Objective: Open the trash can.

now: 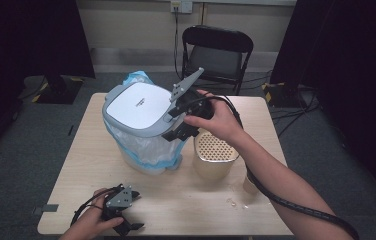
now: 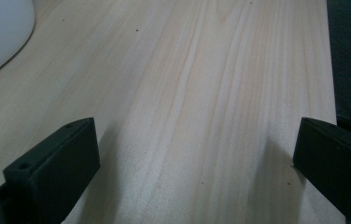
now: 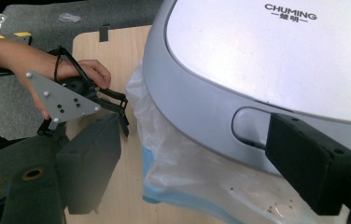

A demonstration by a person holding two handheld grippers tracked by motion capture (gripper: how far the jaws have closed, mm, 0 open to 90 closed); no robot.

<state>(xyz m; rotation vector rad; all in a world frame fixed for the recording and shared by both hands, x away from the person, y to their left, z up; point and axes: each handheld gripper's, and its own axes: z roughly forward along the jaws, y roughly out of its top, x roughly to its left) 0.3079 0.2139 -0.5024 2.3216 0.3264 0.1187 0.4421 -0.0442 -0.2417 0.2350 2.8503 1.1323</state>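
A waste bin stands on the left half of the table, with a grey lid (image 1: 138,105) and a white panel (image 3: 267,60). A clear and blue liner bag (image 1: 146,150) bulges out under the rim (image 3: 201,172). My right gripper (image 1: 170,126) is held at the lid's near right edge. Its jaws are open (image 3: 194,130), one beside the bin over the table and the other in front of the lid's oval push button (image 3: 250,126). My left gripper (image 1: 135,210) rests near the table's front edge, open over bare wood (image 2: 197,135). It also shows farther off (image 3: 123,114).
A beige perforated pot (image 1: 216,155) stands right of the bin, with a small cup (image 1: 250,182) and clear scraps (image 1: 236,202) beside it. A black folding chair (image 1: 218,50) is behind the wooden table (image 1: 186,210). A white rounded thing (image 2: 1,32) lies ahead of the left gripper.
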